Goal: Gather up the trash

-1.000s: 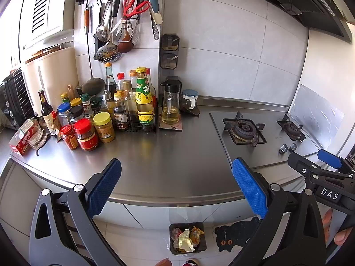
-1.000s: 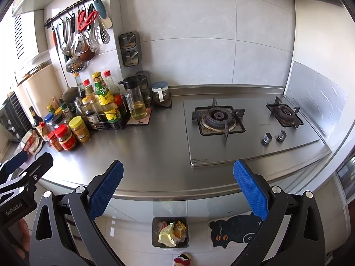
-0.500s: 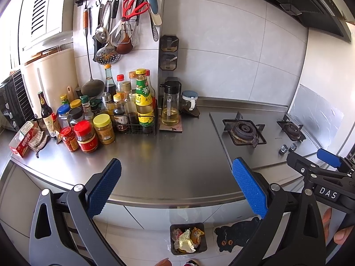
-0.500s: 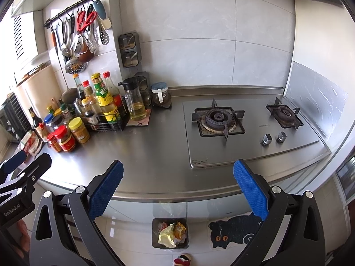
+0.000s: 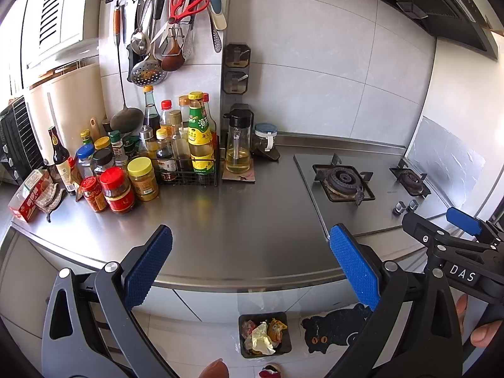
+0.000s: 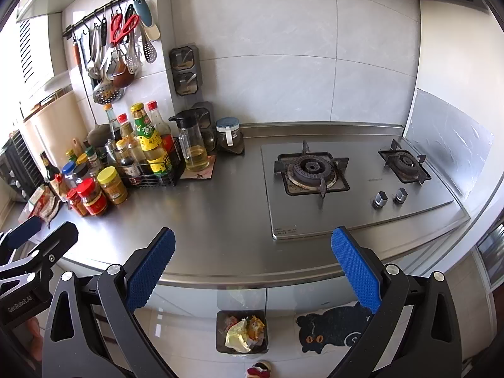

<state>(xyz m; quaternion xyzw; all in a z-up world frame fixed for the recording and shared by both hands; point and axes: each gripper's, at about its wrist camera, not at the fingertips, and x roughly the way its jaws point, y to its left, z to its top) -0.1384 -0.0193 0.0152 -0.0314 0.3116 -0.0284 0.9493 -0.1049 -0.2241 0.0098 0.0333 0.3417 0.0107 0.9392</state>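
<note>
Left wrist view: two wide-open grippers, left gripper and right gripper, one trash bin.

Left black plastic two-finger gripper, right twin: blue dimpled pads, silver pivot screws, white "DAS" label.

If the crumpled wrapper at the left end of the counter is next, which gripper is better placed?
Left, probably. In the right wrist view the left gripper sits close beside the wrapper, fingers open and empty; the right gripper faces the stove.
</note>
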